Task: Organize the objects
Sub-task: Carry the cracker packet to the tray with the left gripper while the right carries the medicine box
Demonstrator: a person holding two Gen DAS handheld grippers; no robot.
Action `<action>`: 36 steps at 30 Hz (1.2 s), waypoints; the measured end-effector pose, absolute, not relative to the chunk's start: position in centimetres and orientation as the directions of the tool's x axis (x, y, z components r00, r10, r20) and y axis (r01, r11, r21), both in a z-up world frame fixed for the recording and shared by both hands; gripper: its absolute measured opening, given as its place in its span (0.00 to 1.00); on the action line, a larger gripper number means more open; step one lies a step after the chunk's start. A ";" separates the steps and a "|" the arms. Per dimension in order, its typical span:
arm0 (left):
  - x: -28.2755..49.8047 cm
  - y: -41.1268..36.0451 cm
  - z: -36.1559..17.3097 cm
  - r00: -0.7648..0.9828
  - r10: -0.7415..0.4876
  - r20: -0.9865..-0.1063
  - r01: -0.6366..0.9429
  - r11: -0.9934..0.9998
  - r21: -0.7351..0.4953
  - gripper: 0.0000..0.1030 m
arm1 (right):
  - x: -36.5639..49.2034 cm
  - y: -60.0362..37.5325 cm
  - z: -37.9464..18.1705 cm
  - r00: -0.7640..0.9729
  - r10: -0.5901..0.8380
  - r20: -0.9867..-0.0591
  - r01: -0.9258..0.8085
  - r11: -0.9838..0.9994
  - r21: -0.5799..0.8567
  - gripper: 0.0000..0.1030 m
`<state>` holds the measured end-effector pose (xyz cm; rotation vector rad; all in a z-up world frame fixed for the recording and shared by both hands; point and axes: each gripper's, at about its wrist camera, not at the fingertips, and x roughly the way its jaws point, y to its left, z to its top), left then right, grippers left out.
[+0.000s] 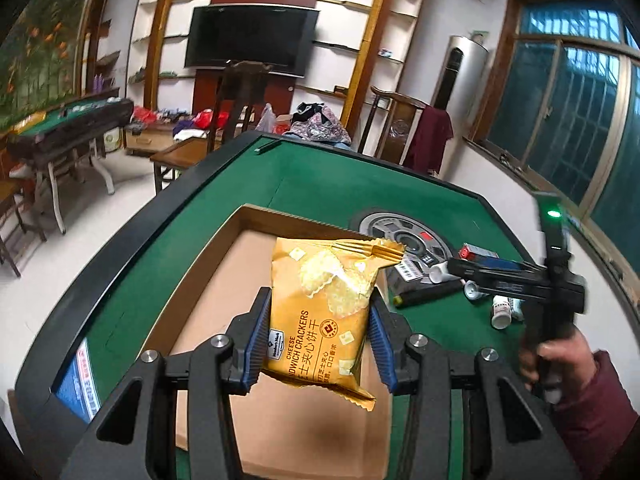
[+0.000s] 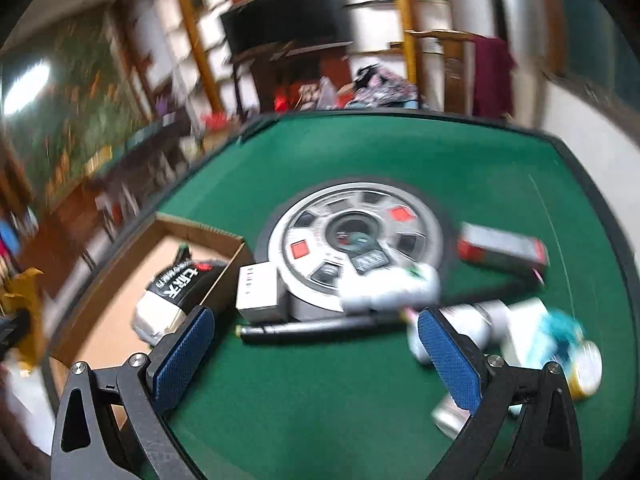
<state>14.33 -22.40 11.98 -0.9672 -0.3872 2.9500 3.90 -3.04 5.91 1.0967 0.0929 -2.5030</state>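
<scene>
My left gripper (image 1: 320, 312) is shut on a yellow packet of cheese sandwich crackers (image 1: 320, 300), its blue pads pressing both sides. The packet hangs above an open cardboard box (image 1: 200, 280) on the green table (image 1: 320, 176). In the right wrist view, which is blurred, the box (image 2: 120, 272) holds a black and white packet (image 2: 176, 292), and the yellow packet (image 2: 24, 308) shows at the left edge. My right gripper (image 2: 316, 344) is open with nothing between its pads, over a black stick (image 2: 320, 326). A hand (image 1: 560, 356) holds the right gripper (image 1: 454, 270) at the right.
Beside the box lie a white carton (image 2: 258, 292), white bottles (image 2: 460, 320), a red and dark box (image 2: 502, 250) and a can (image 2: 588, 368). The table's round control hub (image 2: 354, 244) sits mid-table. Chairs (image 1: 400, 124) stand beyond the far edge.
</scene>
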 end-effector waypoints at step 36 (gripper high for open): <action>8.0 -26.0 10.8 -0.756 0.075 -0.650 0.063 -0.981 -0.186 0.43 | 1.0 -12.4 8.2 -0.343 -0.580 -0.739 0.467 -0.788 0.401 0.36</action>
